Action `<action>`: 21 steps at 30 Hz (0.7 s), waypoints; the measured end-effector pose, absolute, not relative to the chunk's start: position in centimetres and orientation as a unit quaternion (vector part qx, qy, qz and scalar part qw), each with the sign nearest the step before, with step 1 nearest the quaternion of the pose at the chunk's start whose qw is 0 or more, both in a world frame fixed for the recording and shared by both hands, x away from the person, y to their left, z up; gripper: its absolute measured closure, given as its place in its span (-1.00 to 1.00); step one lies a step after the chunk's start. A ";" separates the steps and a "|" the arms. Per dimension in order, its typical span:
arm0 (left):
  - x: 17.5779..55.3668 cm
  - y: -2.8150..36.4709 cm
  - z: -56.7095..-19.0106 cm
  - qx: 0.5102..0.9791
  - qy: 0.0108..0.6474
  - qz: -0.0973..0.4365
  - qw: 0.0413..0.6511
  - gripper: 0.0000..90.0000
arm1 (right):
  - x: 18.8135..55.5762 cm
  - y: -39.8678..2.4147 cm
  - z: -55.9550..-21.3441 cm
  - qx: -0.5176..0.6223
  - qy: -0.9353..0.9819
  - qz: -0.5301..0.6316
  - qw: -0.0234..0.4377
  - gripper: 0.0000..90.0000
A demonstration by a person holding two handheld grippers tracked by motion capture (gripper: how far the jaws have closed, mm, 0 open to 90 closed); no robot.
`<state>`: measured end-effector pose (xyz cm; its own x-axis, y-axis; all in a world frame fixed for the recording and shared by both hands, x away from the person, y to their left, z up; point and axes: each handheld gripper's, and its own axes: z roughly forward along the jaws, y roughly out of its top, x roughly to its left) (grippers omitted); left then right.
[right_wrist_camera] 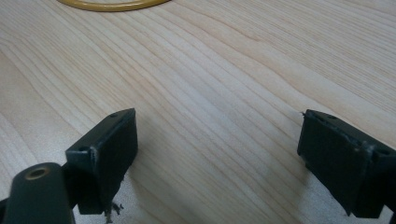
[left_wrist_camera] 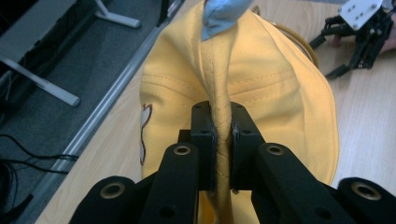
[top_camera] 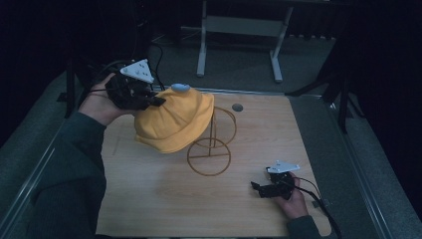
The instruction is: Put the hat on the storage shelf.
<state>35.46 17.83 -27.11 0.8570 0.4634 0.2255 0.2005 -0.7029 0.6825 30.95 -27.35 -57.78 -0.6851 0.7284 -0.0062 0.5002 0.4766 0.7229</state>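
Raised at the table's far left, the left gripper (left_wrist_camera: pixel 222 140) pinches a fold of the soft yellow hat (top_camera: pixel 174 122) over a wire stand (top_camera: pixel 210 157); the right gripper (right_wrist_camera: pixel 217 158) rests low, jaws spread above pale woodgrain.

Yellow hat (top_camera: pixel 174 122) hides wire stand (top_camera: pixel 211 149) top (centre frame); hat emblem (left_wrist_camera: pixel 144 133) partly folded away, illegible; stand base ring (right_wrist_camera: pixel 112 4) cut by top edge.
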 end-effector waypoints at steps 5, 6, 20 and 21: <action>35.9 16.9 -26.9 0.903 0.180 0.195 0.338 0.85 | 31.0 -27.4 -57.8 0.364 0.844 0.360 0.159 -0.73; 36.0 16.5 -26.9 0.904 0.178 0.193 0.337 0.85 | 31.0 -27.4 -57.8 0.364 0.844 0.360 0.158 -0.73; 38.4 9.8 -28.9 0.913 0.156 0.177 0.334 0.82 | 30.9 -27.4 -57.8 0.364 0.844 0.359 0.158 -0.73; 38.5 9.3 -29.0 0.913 0.152 0.178 0.334 0.82 | 30.9 -27.4 -57.8 0.364 0.845 0.359 0.158 -0.73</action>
